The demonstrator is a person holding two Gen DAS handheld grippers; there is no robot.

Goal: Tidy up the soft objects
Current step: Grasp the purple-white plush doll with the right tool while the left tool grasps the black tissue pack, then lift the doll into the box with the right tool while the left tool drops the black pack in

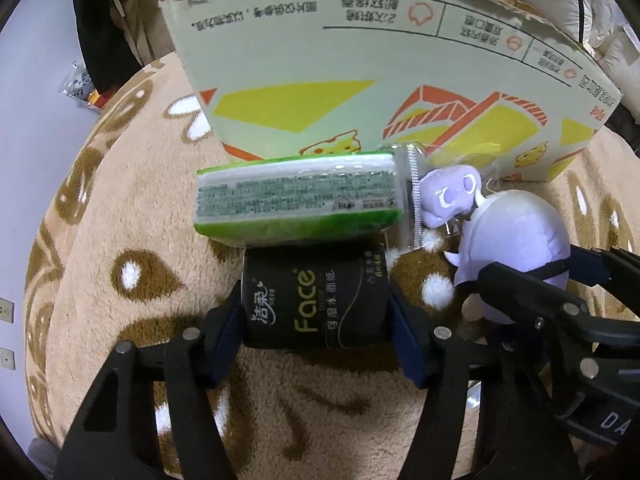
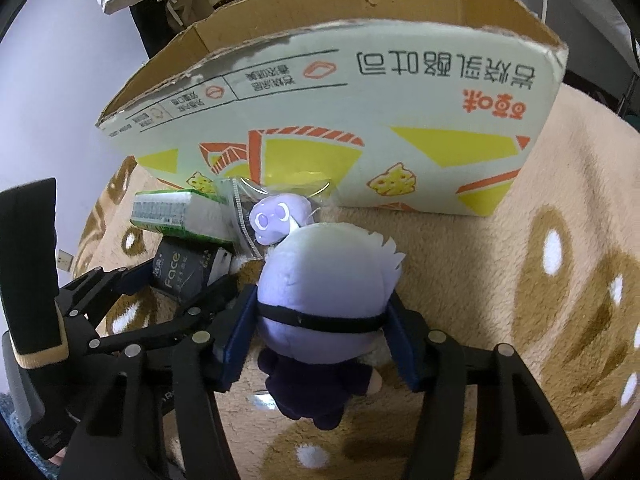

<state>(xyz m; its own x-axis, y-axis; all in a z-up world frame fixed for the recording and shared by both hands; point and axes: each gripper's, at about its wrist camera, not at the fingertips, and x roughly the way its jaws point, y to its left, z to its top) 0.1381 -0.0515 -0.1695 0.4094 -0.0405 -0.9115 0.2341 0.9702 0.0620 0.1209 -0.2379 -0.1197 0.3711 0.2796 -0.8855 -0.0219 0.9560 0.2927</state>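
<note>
Left wrist view: left gripper closed on a black "Face" tissue pack, blue pads pressing both short ends, so the pack's long axis runs across the jaws. Pack sits on a tan plush blanket; its far edge touches a green-and-white tissue pack lying just beyond, long axis also crosswise. Behind that stands a printed cardboard box, open top facing up. A small purple toy in a clear bag lies at the green pack's right end. The right gripper enters from the right, around a lavender plush doll. Right wrist view: right gripper holds the lavender plush doll across its round head, dark body hanging toward the camera. The cardboard box stands straight ahead, near, its rim above both held items. Judgement: both loads lie on the near side of the box wall, so each must rise over the rim; the right arm looks the nearer.
</note>
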